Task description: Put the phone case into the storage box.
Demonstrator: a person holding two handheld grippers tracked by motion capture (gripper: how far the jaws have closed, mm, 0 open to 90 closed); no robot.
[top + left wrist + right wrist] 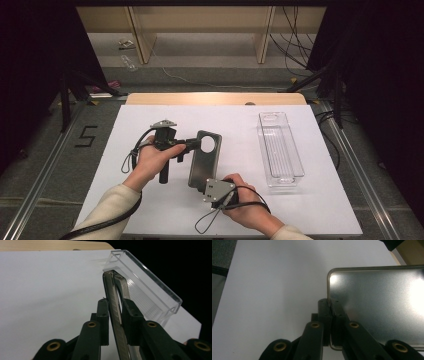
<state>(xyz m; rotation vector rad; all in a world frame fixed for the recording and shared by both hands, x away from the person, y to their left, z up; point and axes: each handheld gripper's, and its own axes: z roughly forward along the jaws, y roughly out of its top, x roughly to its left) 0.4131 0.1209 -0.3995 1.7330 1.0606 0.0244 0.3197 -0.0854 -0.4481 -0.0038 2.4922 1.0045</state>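
Observation:
A grey metal phone case (205, 160) with a round hole near its far end is held just above the white sheet (310, 210) at the table's middle. My left gripper (196, 145) comes in from the left and is shut on the case's far left edge beside the hole. In the left gripper view the case (113, 305) stands edge-on between the pads of that gripper (115, 315). My right gripper (210, 180) is shut on the case's near end. In the right gripper view its pads (331, 307) pinch the rim of the case's shiny face (377, 307).
A long clear plastic tray (280, 150) lies on the sheet to the right of the case, lengthwise away from me, and it looks empty. The same tray (150, 282) rises behind the case in the left gripper view. A wooden table edge (215, 98) borders the sheet at the back.

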